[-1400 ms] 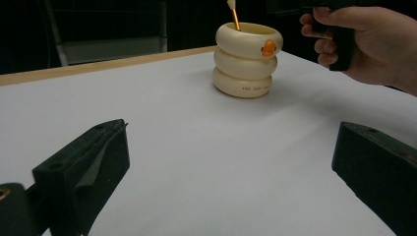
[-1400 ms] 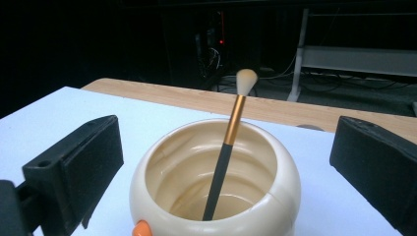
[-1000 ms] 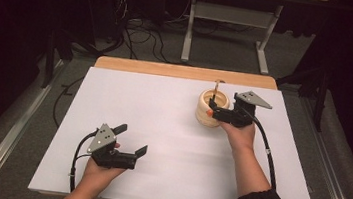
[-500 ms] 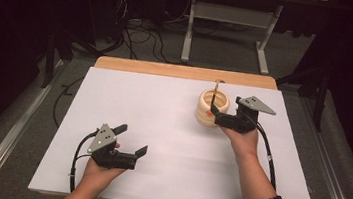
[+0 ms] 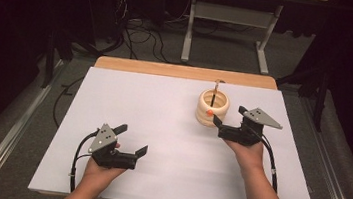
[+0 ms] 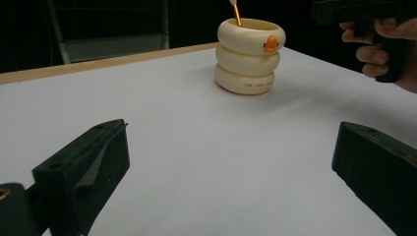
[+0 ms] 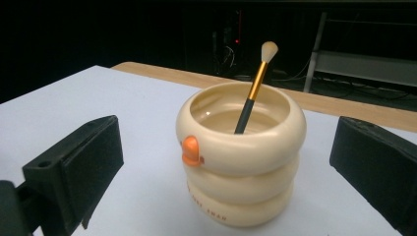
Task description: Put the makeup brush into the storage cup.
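One cream-coloured ribbed ceramic holder, built as three stacked rings, is counted on the bench. One small orange knob is seen on its top ring. One makeup brush, with a black handle, gold ferrule and pale bristle tip, is counted inside the holder. Two black hand-held tongs are counted: the left tongs and the right tongs, each with two jaws. Two grey three-cornered plates are seen, one on each. One white-topped bench with a wooden far edge is counted.
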Action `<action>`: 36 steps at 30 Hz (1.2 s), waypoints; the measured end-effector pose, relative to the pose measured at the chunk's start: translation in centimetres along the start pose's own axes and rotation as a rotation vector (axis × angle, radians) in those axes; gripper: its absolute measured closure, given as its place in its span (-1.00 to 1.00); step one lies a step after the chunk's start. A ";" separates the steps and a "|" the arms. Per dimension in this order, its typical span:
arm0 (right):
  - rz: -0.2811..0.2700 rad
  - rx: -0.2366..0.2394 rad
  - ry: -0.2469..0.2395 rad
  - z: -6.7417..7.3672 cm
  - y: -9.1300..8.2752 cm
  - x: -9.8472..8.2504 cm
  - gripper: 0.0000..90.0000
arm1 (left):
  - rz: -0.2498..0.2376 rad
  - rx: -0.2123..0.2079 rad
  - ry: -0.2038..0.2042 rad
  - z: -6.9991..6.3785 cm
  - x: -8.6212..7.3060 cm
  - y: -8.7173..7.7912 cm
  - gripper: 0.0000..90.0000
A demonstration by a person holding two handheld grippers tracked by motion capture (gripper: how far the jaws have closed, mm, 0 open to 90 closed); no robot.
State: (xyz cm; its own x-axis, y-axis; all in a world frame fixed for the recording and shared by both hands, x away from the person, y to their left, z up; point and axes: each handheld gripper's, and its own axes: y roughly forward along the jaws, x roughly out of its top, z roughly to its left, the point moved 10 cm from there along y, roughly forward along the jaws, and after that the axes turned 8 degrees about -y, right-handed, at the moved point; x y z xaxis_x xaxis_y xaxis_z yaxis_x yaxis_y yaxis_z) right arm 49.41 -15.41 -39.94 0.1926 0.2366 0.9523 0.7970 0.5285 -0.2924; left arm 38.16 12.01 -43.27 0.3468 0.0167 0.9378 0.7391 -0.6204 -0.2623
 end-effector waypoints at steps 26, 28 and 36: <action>-0.061 0.005 -0.052 1.1 -9.5 -3.6 -0.98 | 0.003 0.020 -0.006 0.4 -0.2 -0.9 -0.96; -0.061 -0.002 -0.051 1.0 -10.1 -3.8 -0.98 | 0.006 0.019 -0.003 0.3 -0.2 -0.9 -0.96; -0.067 -0.006 -0.052 0.9 -10.7 -4.1 -0.98 | 0.023 0.007 0.004 -0.3 -0.6 -0.4 -0.96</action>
State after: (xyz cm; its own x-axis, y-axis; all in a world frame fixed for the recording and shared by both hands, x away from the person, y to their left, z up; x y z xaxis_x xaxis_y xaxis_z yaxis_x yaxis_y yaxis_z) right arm 39.57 -21.31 -40.79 0.1084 0.2430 0.9639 0.8105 0.5398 -0.2273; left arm 37.47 12.06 -43.66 0.3616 -0.0004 0.9323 0.7352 -0.6148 -0.2854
